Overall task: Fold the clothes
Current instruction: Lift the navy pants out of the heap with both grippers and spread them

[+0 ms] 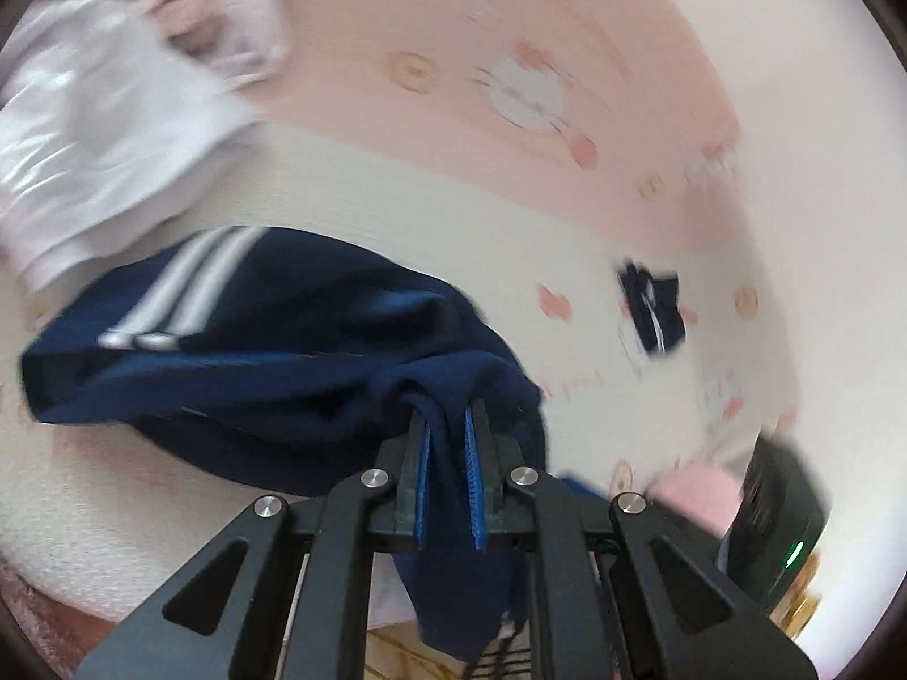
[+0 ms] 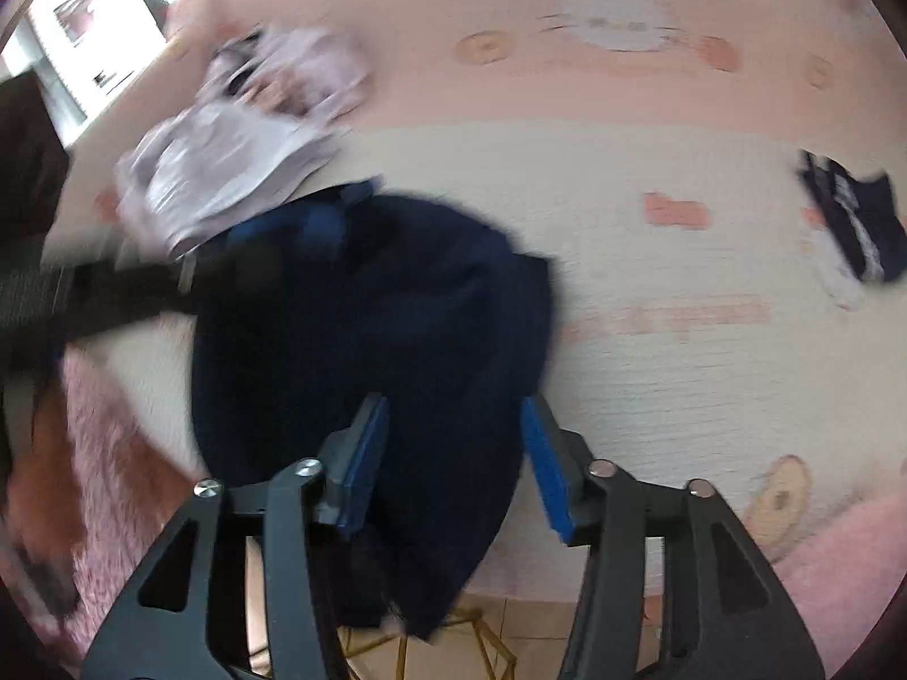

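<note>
A navy garment (image 1: pixel 255 362) with white stripes lies bunched on the pink and cream bed sheet (image 1: pixel 431 192). My left gripper (image 1: pixel 448 425) is shut on a fold of it, and navy cloth hangs down between the blue pads (image 1: pixel 475 487). In the right wrist view the same navy garment (image 2: pixel 368 294) fills the middle and drapes over the bed's front edge. My right gripper (image 2: pixel 453 405) stands open over it, with the cloth lying in the gap between its fingers (image 2: pixel 363 470). A dark blurred bar (image 2: pixel 113 289) reaches the garment from the left.
Crumpled white and lilac clothes (image 2: pixel 227 158) lie at the back left. A small folded navy piece (image 2: pixel 856 221) sits far right on the sheet. A fluffy pink blanket (image 2: pixel 107 442) lies along the front edge. Tiled floor and a gold wire frame (image 2: pixel 453 640) show below.
</note>
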